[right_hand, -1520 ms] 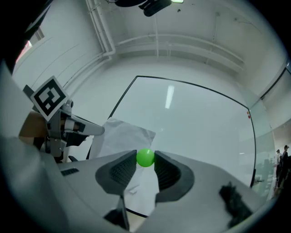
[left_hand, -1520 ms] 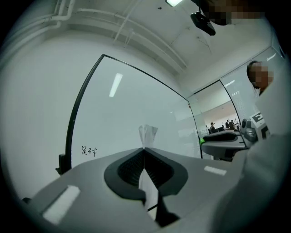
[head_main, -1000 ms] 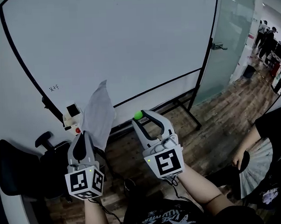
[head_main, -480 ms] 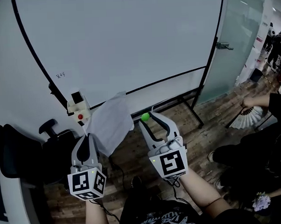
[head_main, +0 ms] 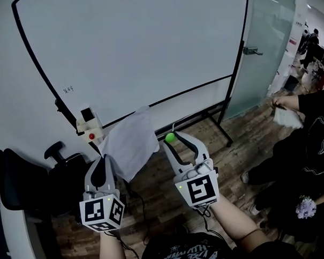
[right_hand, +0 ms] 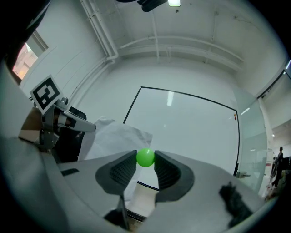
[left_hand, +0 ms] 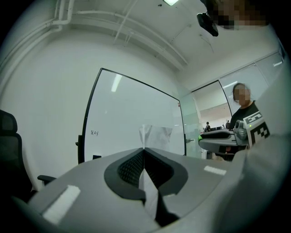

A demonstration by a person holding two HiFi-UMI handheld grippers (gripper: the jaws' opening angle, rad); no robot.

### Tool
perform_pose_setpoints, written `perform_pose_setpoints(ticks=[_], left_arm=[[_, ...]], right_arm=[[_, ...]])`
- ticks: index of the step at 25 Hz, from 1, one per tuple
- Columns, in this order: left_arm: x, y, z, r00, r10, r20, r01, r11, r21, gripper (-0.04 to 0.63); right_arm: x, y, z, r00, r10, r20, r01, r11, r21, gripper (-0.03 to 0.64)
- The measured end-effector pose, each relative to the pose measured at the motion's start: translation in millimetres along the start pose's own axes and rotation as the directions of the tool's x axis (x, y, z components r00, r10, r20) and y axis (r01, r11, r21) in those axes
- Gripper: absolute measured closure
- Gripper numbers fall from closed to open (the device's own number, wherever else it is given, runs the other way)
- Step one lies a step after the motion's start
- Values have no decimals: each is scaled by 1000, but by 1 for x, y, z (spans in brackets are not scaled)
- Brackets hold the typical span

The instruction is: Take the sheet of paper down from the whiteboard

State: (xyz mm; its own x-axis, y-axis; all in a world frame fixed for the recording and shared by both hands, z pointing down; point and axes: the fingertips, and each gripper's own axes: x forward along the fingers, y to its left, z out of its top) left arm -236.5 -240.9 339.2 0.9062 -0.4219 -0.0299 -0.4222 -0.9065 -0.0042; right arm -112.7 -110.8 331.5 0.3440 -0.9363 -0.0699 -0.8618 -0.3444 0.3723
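Paper sheet [head_main: 129, 145] has drooped rightward, pinched in the clenched left hand-held gripper [head_main: 102, 161].

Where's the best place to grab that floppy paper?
Grab the paper by its nearest edge, coming edge-on from the person's side, a jaw on each flat face, like the left gripper does. It's thin and limp, so only an edge fits.

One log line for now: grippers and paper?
left hand-held gripper: shut on sheet of paper | right hand-held gripper: shut on green ball | sheet of paper: off whiteboard
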Motion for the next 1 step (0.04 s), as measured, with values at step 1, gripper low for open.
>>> perform_pose_setpoints(ticks=[1], left_arm=[[-1,-2,2,1000,-7,2,7,1000,2,586]], right_arm=[[-3,0,0,1000,-1,-1,1,1000,-4,483]])
